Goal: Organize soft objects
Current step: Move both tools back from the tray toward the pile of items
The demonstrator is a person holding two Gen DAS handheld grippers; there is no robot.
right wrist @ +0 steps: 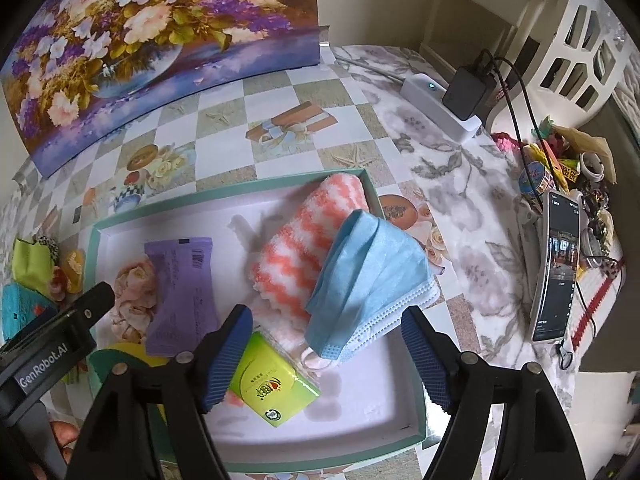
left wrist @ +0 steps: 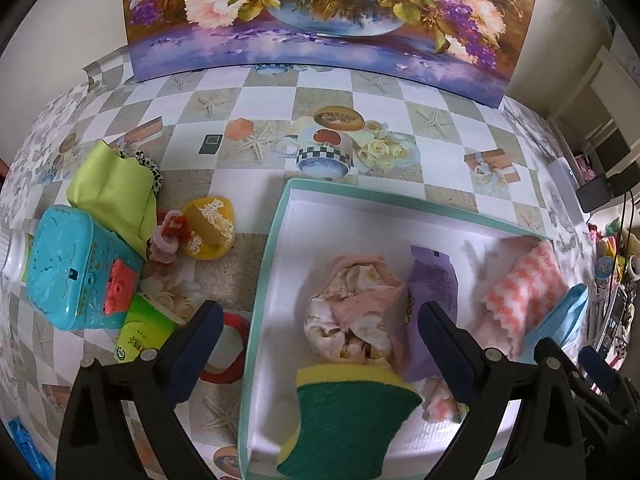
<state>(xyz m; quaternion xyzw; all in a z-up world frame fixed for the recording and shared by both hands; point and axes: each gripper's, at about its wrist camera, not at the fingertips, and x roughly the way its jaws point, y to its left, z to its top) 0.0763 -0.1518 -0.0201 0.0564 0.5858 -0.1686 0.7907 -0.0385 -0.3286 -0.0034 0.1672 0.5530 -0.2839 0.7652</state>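
Soft stuff mostly sits inside the shallow white box with the teal rim [left wrist: 267,264], seen from the left wrist. The left gripper [left wrist: 320,320] hangs over it with its claw spread wide, nothing between the blue pads. Right under it lies a crumpled pink floral cloth [left wrist: 352,320], and nearer the lens a yellow sponge with a green scouring face [left wrist: 344,420], its bottom edge cut off by the frame. A purple plastic packet [left wrist: 434,280] is half hidden behind the right finger. A fuzzy orange-and-white striped towel [left wrist: 520,292] sits at the box's far right side, with a pale blue pleated face mask [left wrist: 560,320] on it. Outside on the checkered tablecloth [left wrist: 320,92]: a turquoise plastic case [left wrist: 68,272], a lime green cloth [left wrist: 112,192], a yellow round packet [left wrist: 210,228], a red ring [left wrist: 234,344] partly blocked by the left finger, and some pinkish fluffy bits I can't identify.

From the right wrist, the right gripper [right wrist: 326,344] is also released and empty, hovering over the same box [right wrist: 420,420]. The mask [right wrist: 368,276] is draped over the towel [right wrist: 296,240], its white ear loop poking out. A glossy green tissue pack [right wrist: 272,388] lies flat, partly behind the left finger. The purple packet [right wrist: 182,288] overlaps the floral cloth [right wrist: 134,296]. A phone [right wrist: 556,268] lies off to the right.
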